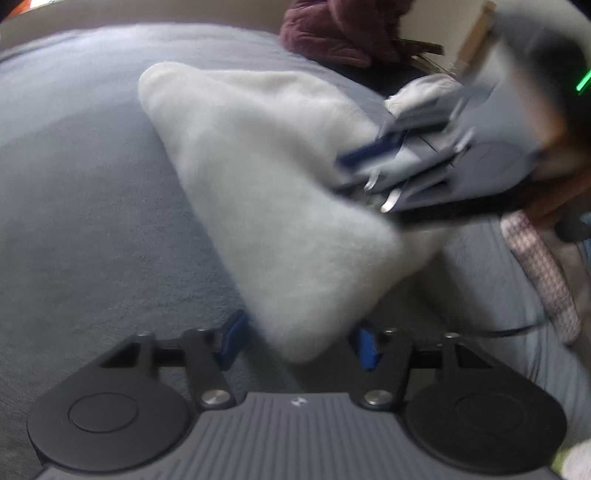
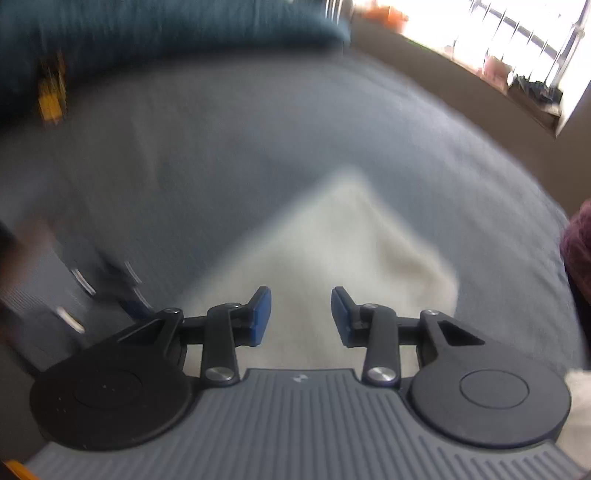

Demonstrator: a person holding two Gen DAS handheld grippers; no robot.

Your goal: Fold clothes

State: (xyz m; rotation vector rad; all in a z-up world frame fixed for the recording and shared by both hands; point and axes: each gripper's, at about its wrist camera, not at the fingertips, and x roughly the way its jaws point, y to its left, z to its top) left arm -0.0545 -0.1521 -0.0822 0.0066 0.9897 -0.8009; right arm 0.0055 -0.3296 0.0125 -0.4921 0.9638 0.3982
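both jaws stand apart – left gripper [image 1: 299, 343] straddles the white fleece garment [image 1: 266, 192] corner, right gripper [image 2: 301, 317] empty above it – likely readying a fold on the grey bedcover [image 1: 74, 221].

I see a white fleecy cloth [image 1: 266, 192] on the grey-blue bedspread [image 1: 74, 206]. My left gripper [image 1: 299, 341] has blue pads on black arms (my right gripper [image 2: 301, 317] too). At one o'clock lies a maroon quilted jacket [image 1: 325, 29]; at three o'clock, a pink-and-white checked sleeve [image 1: 539, 273].
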